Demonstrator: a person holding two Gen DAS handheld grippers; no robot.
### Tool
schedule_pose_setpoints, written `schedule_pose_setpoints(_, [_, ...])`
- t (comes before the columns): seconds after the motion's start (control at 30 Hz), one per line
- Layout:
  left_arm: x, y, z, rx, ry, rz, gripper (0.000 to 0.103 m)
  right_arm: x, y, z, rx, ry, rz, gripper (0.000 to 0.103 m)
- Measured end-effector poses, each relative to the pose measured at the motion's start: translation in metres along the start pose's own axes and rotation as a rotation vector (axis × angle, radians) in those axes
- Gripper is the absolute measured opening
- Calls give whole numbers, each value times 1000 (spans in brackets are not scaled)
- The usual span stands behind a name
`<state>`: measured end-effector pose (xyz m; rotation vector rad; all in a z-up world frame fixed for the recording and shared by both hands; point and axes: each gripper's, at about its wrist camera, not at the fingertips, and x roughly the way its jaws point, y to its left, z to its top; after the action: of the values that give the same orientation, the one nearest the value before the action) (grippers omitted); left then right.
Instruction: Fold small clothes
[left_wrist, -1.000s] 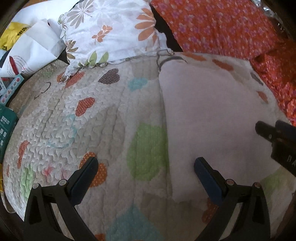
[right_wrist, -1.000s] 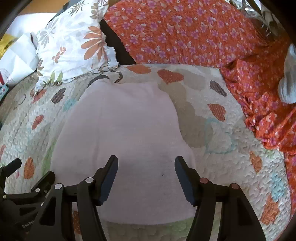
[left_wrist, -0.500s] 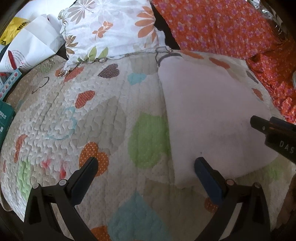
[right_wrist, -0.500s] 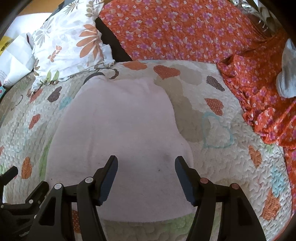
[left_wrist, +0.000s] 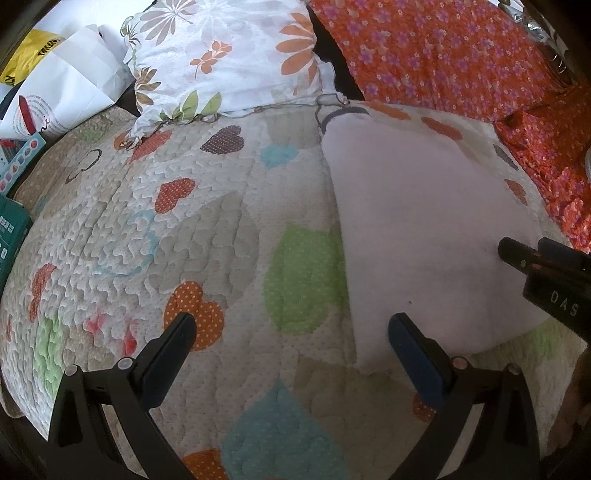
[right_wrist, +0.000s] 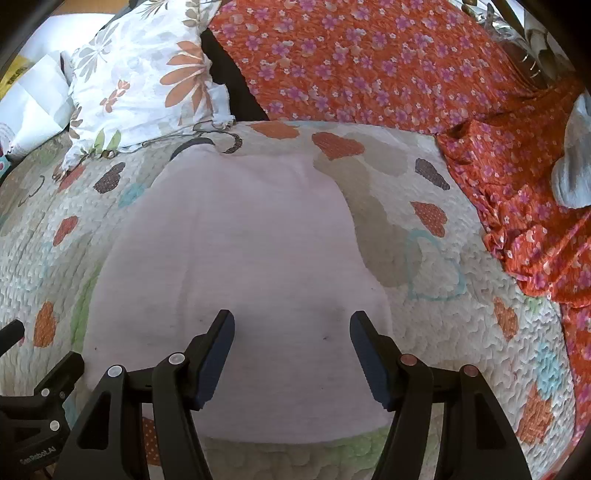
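1. Pale pink cloth (right_wrist: 251, 258) lies flat on the heart-print quilt (left_wrist: 184, 229) of the bed.
2. Left gripper (left_wrist: 291, 336) – fingers wide apart, holding nothing, at the cloth's left edge.
3. Right gripper (right_wrist: 291, 332) – fingers spread, empty, above the cloth's near part.

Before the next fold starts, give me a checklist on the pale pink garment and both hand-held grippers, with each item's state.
1. Pale pink fabric garment lies flat on the heart-patterned quilt: ok.
2. Left hand-held gripper open and empty: ok.
3. Right hand-held gripper open, over the garment: ok.
4. Left gripper straddling the garment's left edge: ok.
5. Near hem free of the floral white pillow and orange flowered cloth: ok.
6. Fingers touching the fabric: cannot tell.
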<state>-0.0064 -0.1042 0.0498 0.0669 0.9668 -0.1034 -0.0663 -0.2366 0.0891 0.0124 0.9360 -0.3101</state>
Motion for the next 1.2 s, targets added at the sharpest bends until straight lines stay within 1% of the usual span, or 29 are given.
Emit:
schedule_pose_setpoints(0.23, [2,0,0,0,5,-3,103,2,-4,1,9,6,-6,70])
schedule_pose_setpoints(0.33, [6,1,-1,-2,20,-4,103,5,-13,4,31,14,-16,70])
schedule_pose_setpoints(0.4, [11,2,-2,-6,34,-6,103,15,-25,5,70,61,-48,70])
schedule_pose_setpoints(0.5, [16,3,-3,-13,56,-11,103,37,-41,-1,110,176,-56,75])
schedule_pose_setpoints(0.53, [16,3,-3,-14,60,-11,103,39,-46,-1,122,191,-62,77])
schedule_pose_setpoints(0.63, [15,5,-3,-17,62,-12,103,32,-58,2,135,177,-141,78])
schedule_pose_setpoints(0.67, [16,5,-3,-17,64,-12,103,28,-64,3,150,157,-189,78])
schedule_pose_setpoints(0.7, [16,5,-3,-18,66,-13,103,24,-69,4,168,137,-210,78])
schedule_pose_setpoints(0.73, [16,5,-3,-20,72,-15,103,18,-73,4,190,111,-204,78])
schedule_pose_setpoints(0.8, [19,5,-3,-24,85,-16,103,12,-73,5,212,81,-139,78])
schedule_pose_setpoints(0.87, [21,6,-3,-33,97,-20,103,9,-62,5,185,72,-84,78])
schedule_pose_setpoints(0.93, [21,7,-3,-37,96,-20,103,12,-46,7,123,76,-72,78])
schedule_pose_setpoints(1.0, [17,7,-3,-34,80,-14,103,18,-32,6,70,91,-79,78])
schedule_pose_setpoints(1.07, [13,7,-3,-36,65,-14,103,26,-23,4,20,123,-114,78])
schedule_pose_setpoints(1.13, [9,9,-2,-41,53,-24,103,30,-21,1,9,132,-135,80])
schedule_pose_setpoints(1.2, [5,10,0,-43,37,-32,103,29,-27,1,26,131,-150,81])
